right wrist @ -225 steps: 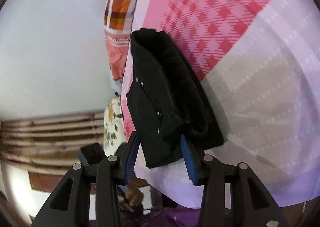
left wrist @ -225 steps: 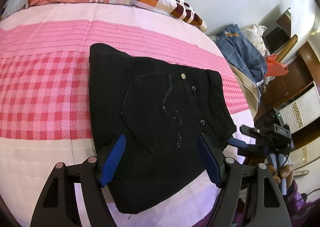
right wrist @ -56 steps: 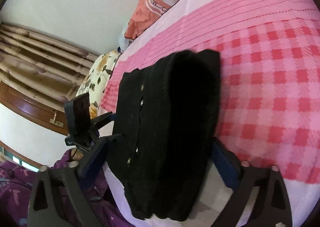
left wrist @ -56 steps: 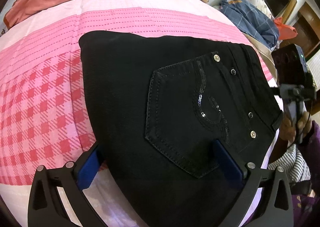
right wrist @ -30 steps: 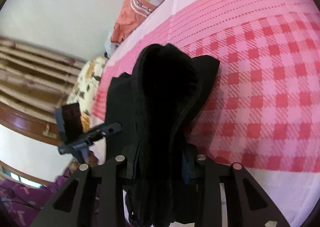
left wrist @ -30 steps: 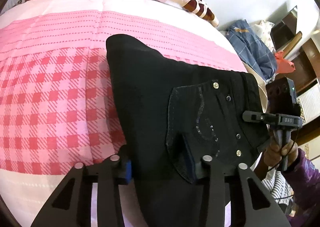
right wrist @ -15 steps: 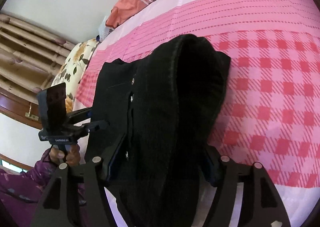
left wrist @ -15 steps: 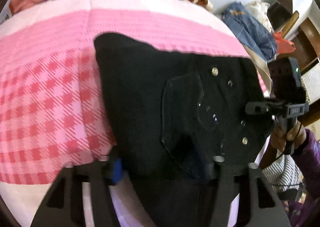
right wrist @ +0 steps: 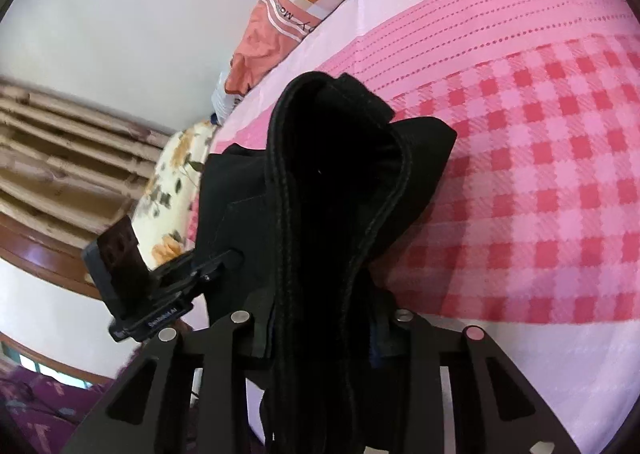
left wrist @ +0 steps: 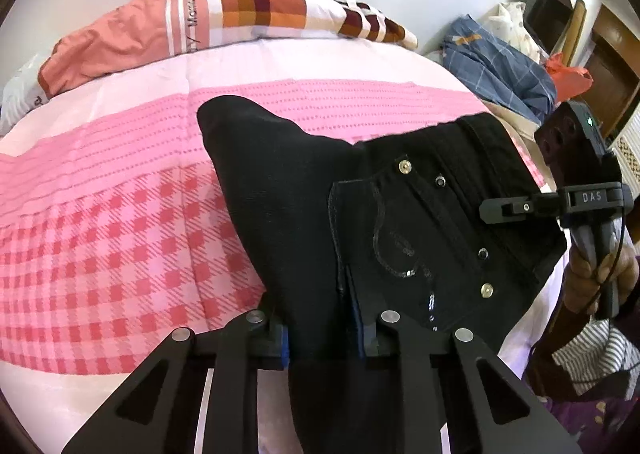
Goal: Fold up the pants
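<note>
Both tongs have just been closing and are now gripping the black pants (left wrist: 320, 222) folded on the pink checked bed (left wrist: 100, 222). The left tongs (left wrist: 322, 334) are pinching the near edge beside the back pocket; the right tongs (right wrist: 324, 324) are clamping the stacked layers, probably lifting the bundle together. No containers are showing.

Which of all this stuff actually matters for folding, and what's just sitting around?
In use: black pants; left tool and right tool, both clamped on them.

Lying about: checked pillow; blue plaid cloth; orange bag; floral pillow.
</note>
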Demonstrator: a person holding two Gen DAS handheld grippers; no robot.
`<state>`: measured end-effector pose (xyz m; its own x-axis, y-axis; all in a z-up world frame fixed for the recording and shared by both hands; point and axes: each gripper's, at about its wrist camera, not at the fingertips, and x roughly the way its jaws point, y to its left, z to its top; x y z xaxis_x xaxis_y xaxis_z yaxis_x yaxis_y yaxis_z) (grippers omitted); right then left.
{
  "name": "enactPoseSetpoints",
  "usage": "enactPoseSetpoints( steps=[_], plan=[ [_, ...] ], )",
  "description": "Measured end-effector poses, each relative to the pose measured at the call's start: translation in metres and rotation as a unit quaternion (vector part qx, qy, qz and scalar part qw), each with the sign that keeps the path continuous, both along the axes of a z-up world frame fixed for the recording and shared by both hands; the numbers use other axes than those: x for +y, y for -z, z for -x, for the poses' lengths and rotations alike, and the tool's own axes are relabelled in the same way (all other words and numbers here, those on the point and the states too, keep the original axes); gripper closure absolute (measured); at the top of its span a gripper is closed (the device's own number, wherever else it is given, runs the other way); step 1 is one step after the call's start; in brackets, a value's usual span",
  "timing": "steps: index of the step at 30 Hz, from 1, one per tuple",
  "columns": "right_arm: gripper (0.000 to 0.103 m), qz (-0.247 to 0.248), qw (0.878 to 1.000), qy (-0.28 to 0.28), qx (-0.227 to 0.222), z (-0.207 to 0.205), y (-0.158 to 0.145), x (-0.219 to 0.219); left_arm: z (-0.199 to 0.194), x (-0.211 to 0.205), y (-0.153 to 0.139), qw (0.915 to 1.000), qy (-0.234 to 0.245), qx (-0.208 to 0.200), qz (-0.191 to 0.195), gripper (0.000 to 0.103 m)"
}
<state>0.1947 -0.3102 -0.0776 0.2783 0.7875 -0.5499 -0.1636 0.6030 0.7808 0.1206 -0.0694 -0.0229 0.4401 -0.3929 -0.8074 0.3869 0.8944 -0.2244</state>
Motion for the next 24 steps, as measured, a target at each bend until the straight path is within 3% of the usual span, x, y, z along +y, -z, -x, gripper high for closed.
enactPoseSetpoints(
  steps=[10, 24],
  plan=[
    [0.072, -0.031, 0.999, -0.007, -0.008, -0.007, -0.013, 0.035, -0.001, 0.038, -0.024, 0.9986, -0.045, -0.029, -0.002, 0.08],
    [0.072, -0.057, 0.998, -0.024, -0.001, -0.023, -0.024, 0.087, 0.007, 0.09, -0.031, 0.9951, -0.089, -0.042, -0.009, 0.08]
  ],
)
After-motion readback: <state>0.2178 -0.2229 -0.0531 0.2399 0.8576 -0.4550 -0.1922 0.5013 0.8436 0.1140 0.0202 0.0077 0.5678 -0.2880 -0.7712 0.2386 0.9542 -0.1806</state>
